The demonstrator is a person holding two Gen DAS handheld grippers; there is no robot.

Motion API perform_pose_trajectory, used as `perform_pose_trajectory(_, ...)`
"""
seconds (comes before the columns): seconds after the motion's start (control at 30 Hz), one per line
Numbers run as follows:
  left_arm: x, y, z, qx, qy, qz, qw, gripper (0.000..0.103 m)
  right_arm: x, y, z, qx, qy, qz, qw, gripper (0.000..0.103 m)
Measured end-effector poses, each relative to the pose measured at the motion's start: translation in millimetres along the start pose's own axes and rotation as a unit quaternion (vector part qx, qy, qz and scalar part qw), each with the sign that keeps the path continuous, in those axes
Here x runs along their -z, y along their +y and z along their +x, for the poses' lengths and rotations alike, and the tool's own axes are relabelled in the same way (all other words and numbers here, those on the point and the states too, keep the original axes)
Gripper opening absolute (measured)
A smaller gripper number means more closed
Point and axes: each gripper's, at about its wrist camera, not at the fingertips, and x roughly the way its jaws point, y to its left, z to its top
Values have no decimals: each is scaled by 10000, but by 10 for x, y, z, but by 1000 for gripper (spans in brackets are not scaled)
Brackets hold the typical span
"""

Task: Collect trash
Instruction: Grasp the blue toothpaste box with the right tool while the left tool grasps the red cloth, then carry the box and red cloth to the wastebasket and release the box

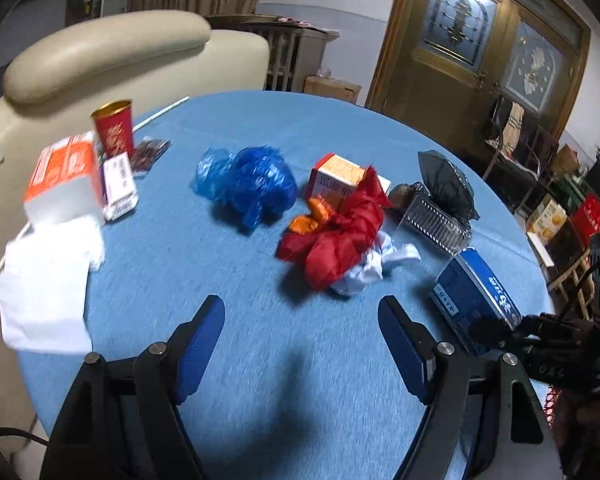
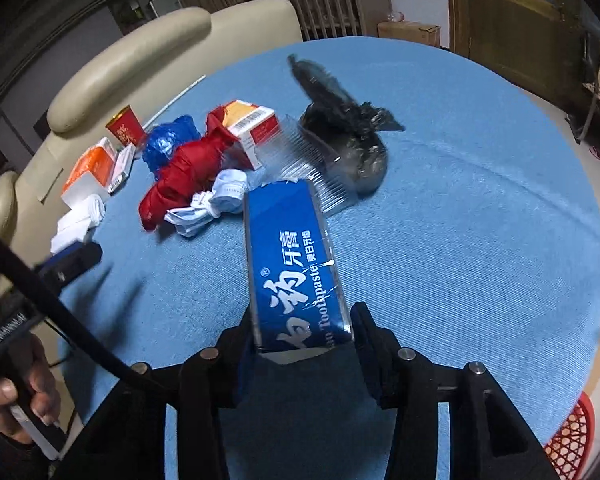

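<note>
My right gripper (image 2: 304, 334) is clamped on the blue toothpaste box (image 2: 294, 264) near the table's (image 2: 480, 220) near edge, my left gripper (image 1: 302, 334) hangs open and empty, so next I should probably carry the box off to a bin.

Bare blue tabletop (image 1: 260, 340) lies open right ahead of the left tongs (image 1: 302, 316); beyond it the red bag (image 1: 340, 236) and crumpled white paper (image 1: 370, 268) block the middle; the far right half of the tabletop is free past the clear tray (image 2: 320, 176) and black bag (image 2: 348, 132); boxes (image 1: 66, 180) crowd the left edge.
</note>
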Motion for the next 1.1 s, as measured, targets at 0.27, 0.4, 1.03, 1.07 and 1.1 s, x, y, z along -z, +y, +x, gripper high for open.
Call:
perform_pose_trajectory(0.27,-372,-247,398,78,88,345,9993,79,8,-46,22,-166,-219,200,9994,44)
perform_pose_trajectory(0.4,-480,-284,638,149,283,265,9991,79,36,-97,0,-241,-276,348,9987,44)
perform_pose_trajectory(1.03,-97,-119,-148,34,-64,67,10000,32,318,63,-308,-307,-607,617,9958,43)
perform_pose_trajectory(1.07,-56,-125,-170,28,-28,54,10000,32,341,80,-327,-301,-618,622,9957,43)
perform_pose_trajectory(1.1,-4,-121,-190,31,20,35,10000,32,361,94,-341,-296,-623,626,9957,43)
